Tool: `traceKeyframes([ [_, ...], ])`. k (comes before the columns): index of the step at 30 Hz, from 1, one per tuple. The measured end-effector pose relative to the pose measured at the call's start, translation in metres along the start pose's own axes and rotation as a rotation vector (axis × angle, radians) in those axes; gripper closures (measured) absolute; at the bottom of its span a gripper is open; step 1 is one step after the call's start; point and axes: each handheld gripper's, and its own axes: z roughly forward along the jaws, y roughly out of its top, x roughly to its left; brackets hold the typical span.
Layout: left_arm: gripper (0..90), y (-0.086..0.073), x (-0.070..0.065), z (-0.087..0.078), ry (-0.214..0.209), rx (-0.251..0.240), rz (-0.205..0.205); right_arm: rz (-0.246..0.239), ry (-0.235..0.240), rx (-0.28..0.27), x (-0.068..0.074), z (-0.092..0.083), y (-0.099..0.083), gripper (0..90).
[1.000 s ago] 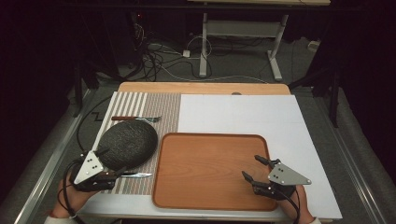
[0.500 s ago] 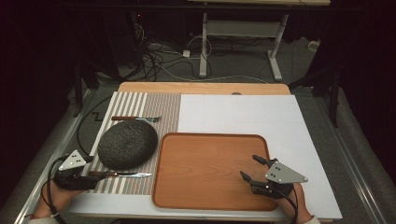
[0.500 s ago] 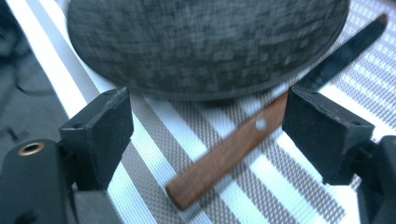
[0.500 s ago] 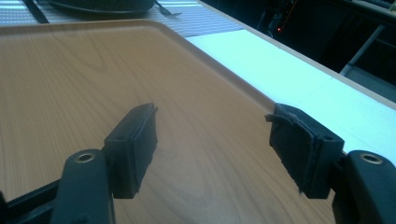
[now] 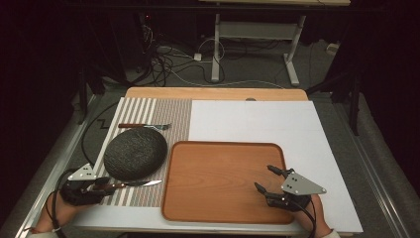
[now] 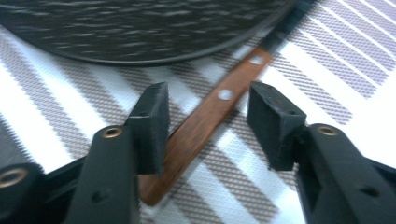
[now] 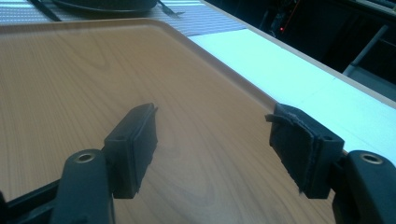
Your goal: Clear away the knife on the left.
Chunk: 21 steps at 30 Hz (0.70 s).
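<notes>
While the white-topped table (image 5: 257, 124) carries everything, its left part is covered by a striped placemat (image 5: 171, 111), and a wooden tray (image 5: 223, 183) is laid just to the right of that mat at the near edge. On the mat a round dark plate (image 5: 134, 152) is seen, with a fork (image 5: 143, 126) laid beyond it and a knife (image 5: 130, 184) laid just in front of it, blade pointing toward the tray. In the left gripper view the knife's brown riveted handle (image 6: 201, 126) is seen running slantwise between the two black jaws, close against the left pad, while a clear gap is kept to the right pad; the plate's dark rim (image 6: 140, 51) is found just above. The left gripper (image 5: 101, 184) is held low over the mat at the knife's handle end, and its jaws have just been closing around the handle, though the handle is not yet clamped. The right gripper (image 5: 265, 181) is held over the near right part of the tray, and its jaws are spread wide with nothing between them, bare wood (image 7: 93, 74) being seen beneath them in the right gripper view.
</notes>
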Motion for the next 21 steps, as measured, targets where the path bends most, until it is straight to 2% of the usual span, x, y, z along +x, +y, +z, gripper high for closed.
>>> traceKeyframes([
  [4,58.1,0.004,-0.005,0.001,-0.044,0.010,0.033,-0.001,0.004,0.005,0.000,0.001,0.000,32.5],
  [10,65.5,0.012,-0.013,0.006,-0.075,0.024,0.091,0.003,0.002,0.005,-0.001,0.001,-0.001,32.4],
  [12,69.3,0.014,-0.015,0.008,-0.084,0.018,0.105,0.005,0.006,0.005,-0.001,0.001,-0.001,32.4],
  [15,69.5,0.018,-0.019,0.013,-0.102,0.003,0.106,0.007,0.010,0.005,-0.001,0.001,-0.001,32.3],
  [17,69.6,0.021,-0.022,0.016,-0.089,0.000,0.119,0.007,0.012,0.008,0.000,0.002,-0.001,32.2],
  [21,70.4,0.025,-0.029,0.021,-0.055,-0.021,0.113,0.008,0.015,0.009,0.000,0.002,-0.001,32.2],
])
